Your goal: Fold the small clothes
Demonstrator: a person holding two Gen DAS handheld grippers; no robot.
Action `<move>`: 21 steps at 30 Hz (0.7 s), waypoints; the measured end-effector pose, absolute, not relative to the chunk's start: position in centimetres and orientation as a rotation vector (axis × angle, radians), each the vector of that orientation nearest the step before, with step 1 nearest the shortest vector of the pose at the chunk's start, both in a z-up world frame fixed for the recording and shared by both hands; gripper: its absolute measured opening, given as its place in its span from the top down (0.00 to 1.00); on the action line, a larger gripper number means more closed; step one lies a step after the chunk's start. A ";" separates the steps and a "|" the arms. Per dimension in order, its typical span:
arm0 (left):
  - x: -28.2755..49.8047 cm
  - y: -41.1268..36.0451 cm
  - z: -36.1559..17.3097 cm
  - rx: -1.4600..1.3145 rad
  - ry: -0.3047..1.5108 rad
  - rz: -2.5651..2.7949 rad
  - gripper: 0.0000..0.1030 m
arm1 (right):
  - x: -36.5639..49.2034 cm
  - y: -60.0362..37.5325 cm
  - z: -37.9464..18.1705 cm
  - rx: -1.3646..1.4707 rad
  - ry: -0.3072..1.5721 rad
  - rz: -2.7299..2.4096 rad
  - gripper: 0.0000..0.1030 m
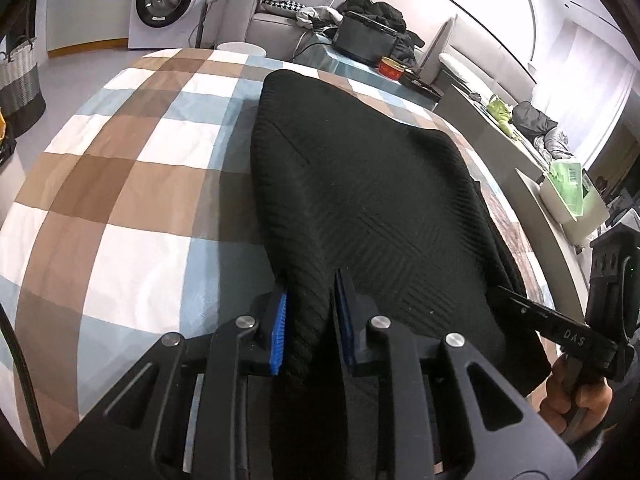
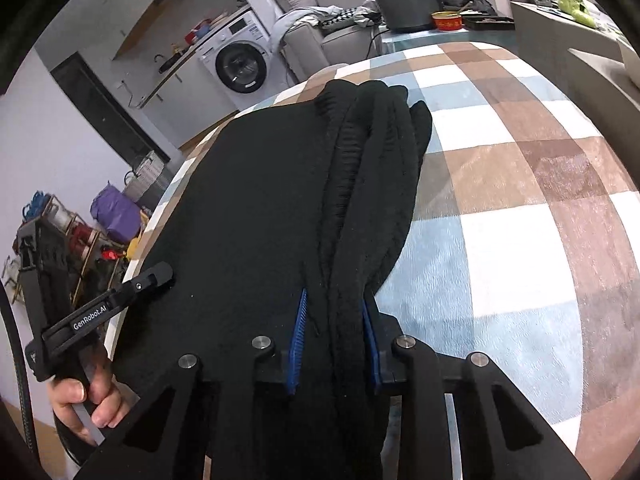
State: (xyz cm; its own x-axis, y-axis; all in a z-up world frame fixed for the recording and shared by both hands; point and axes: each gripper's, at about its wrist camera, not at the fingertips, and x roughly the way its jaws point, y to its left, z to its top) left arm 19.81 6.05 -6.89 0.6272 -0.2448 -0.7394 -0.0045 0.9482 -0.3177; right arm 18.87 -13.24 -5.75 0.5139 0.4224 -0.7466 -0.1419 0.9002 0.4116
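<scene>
A black ribbed knit garment (image 1: pixel 360 180) lies lengthwise on a table covered by a brown, white and blue checked cloth (image 1: pixel 120 160). My left gripper (image 1: pixel 311 284) is shut on a bunched fold at the garment's near edge, its blue pads pressing the knit. In the right wrist view the garment (image 2: pixel 260 200) shows stacked folds along its right side. My right gripper (image 2: pixel 334 304) is shut on those thick folds at the near end. Each view shows the other gripper's finger (image 1: pixel 560 320) (image 2: pixel 152 276) at the garment's opposite side, held by a hand (image 2: pixel 88 396).
Checked cloth (image 2: pixel 520 200) lies bare beside the garment on both sides. Beyond the table's far end stand a black cooker (image 1: pixel 364 40) and a red bowl (image 1: pixel 392 68). A washing machine (image 1: pixel 164 0), a sofa with clothes and a white box (image 1: pixel 568 196) surround the table.
</scene>
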 end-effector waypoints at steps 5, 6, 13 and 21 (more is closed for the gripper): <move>18.4 7.2 -6.9 -0.292 0.861 -0.116 0.82 | 17.6 -13.0 -5.0 0.128 0.927 0.303 0.51; 17.8 7.3 -6.8 -0.268 0.854 -0.106 0.82 | 17.2 -13.0 -4.7 0.080 0.915 0.294 0.46; 12.6 7.3 -4.8 -0.212 0.775 -0.095 0.65 | 14.1 -14.6 -2.1 0.035 0.840 0.366 0.15; 6.3 4.5 -1.7 -0.076 0.559 -0.137 0.10 | 10.2 -14.8 1.0 0.059 0.668 0.457 0.00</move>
State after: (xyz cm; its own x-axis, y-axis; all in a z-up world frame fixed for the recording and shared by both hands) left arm 6.32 4.54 -1.70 0.8389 -0.1502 -0.5232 0.1089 0.9880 -0.1091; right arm 10.24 -14.81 0.98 0.6899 0.4271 -0.5845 -0.3899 0.8995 0.1971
